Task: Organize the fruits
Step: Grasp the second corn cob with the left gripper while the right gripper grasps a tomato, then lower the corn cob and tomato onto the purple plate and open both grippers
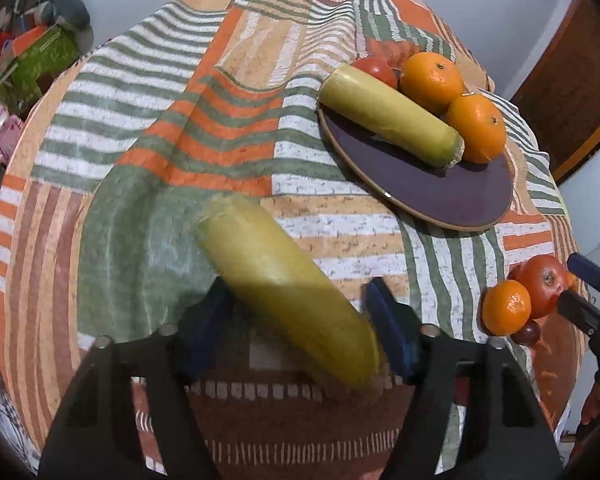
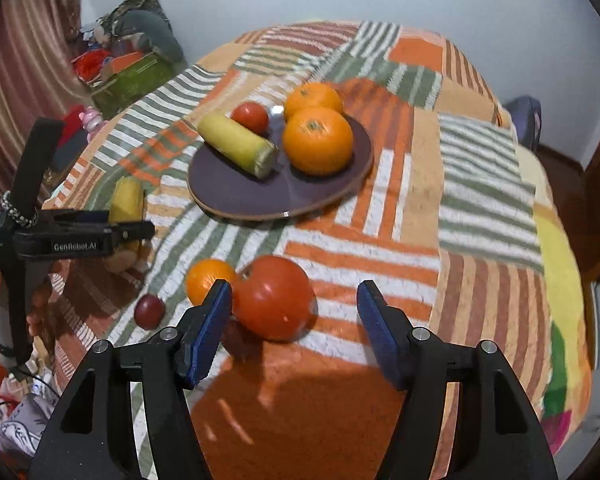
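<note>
A dark purple plate [image 1: 452, 196] [image 2: 236, 192] holds a yellow squash [image 1: 388, 114] [image 2: 236, 144], two oranges [image 1: 432, 76] [image 2: 318, 140] and a small tomato [image 1: 374, 70] [image 2: 251, 117]. A second yellow squash [image 1: 284, 284] [image 2: 127, 200] lies between the blue pads of my left gripper [image 1: 300, 320] [image 2: 112, 228], whose jaws stand wide on either side of it. My right gripper [image 2: 294, 320] [image 1: 576, 284] is open around a large red tomato [image 2: 274, 298] [image 1: 542, 284]. A small orange [image 2: 208, 280] [image 1: 506, 307] and a dark plum [image 2: 150, 310] [image 1: 529, 332] lie beside it.
The table wears a patterned orange, green and white cloth [image 1: 180, 140] [image 2: 440, 200]. A green box with clutter [image 2: 132, 72] [image 1: 40, 56] stands beyond the far left edge. A brown door [image 1: 572, 80] is at the right.
</note>
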A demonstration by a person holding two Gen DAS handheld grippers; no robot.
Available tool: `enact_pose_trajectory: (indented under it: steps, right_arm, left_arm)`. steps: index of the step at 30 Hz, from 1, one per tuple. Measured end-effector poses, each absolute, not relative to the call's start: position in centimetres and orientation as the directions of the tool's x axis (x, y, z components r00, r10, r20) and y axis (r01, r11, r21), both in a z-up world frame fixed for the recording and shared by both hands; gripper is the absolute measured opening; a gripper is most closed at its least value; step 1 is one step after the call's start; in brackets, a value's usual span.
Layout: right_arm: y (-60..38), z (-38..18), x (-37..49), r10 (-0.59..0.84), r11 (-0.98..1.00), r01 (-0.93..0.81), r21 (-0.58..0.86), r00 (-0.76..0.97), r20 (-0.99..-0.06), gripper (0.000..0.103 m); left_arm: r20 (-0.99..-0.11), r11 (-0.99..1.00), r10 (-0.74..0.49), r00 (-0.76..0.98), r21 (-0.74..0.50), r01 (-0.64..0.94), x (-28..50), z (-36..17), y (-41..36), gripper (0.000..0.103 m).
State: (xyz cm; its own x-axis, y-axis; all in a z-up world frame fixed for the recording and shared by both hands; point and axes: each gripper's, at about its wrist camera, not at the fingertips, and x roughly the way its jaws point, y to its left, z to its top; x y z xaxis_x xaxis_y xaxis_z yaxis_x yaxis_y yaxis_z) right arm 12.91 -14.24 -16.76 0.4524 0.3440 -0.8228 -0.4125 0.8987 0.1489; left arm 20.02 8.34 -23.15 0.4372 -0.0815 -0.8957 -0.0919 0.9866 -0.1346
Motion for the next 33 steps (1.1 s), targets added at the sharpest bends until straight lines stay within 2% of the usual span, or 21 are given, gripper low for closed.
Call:
enact_pose_trajectory:
  steps: [2, 6, 8, 15, 20, 27, 33]
  right_arm:
    - [-14.5, -17.1, 12.9, 0.361, 0.896, -0.407, 0.176, 0.438, -0.823, 0.061]
    - [-14.4, -17.6, 13.0, 0.385, 0.891, -0.404, 0.208, 0.43, -0.817, 0.061]
    - [-14.2, -17.8, 13.2, 0.395, 0.888, -0.405, 0.218, 0.426, -0.814, 0.061]
    - [-13.8, -18.5, 13.4, 0.421, 0.871, -0.424, 0.249, 0.384, -0.822, 0.061]
    - [-14.2, -18.7, 13.6, 0.439, 0.864, -0.421, 0.275, 0.366, -0.821, 0.049]
    - [-14.5, -18.5, 13.6, 0.458, 0.859, -0.416, 0.298, 0.366, -0.81, 0.048]
    - [-15.3, -17.8, 14.0, 0.454, 0.867, -0.399, 0.297, 0.393, -0.8, 0.048]
  left_arm:
    - [-0.893, 0.985, -0.105, 0.437, -0.155, -0.079, 20.2, -23.1, 8.3, 0.051]
    - [-0.893, 0.984, -0.14, 0.428, -0.173, -0.039, 19.7, -22.8, 7.7, 0.047]
    - [-0.887, 0.976, -0.195, 0.418, -0.217, -0.006, 19.1, -22.6, 7.4, 0.044]
    - [-0.895, 0.981, -0.191, 0.403, -0.193, 0.035, 18.5, -22.6, 6.4, 0.044]
    - [-0.895, 0.984, -0.169, 0.413, -0.175, 0.023, 19.7, -23.0, 6.2, 0.043]
    - [-0.887, 0.985, -0.169, 0.431, -0.171, 0.035, 19.5, -22.3, 6.2, 0.04]
    - [-0.854, 0.982, -0.186, 0.486, -0.182, 0.056, 19.5, -19.5, 6.1, 0.038]
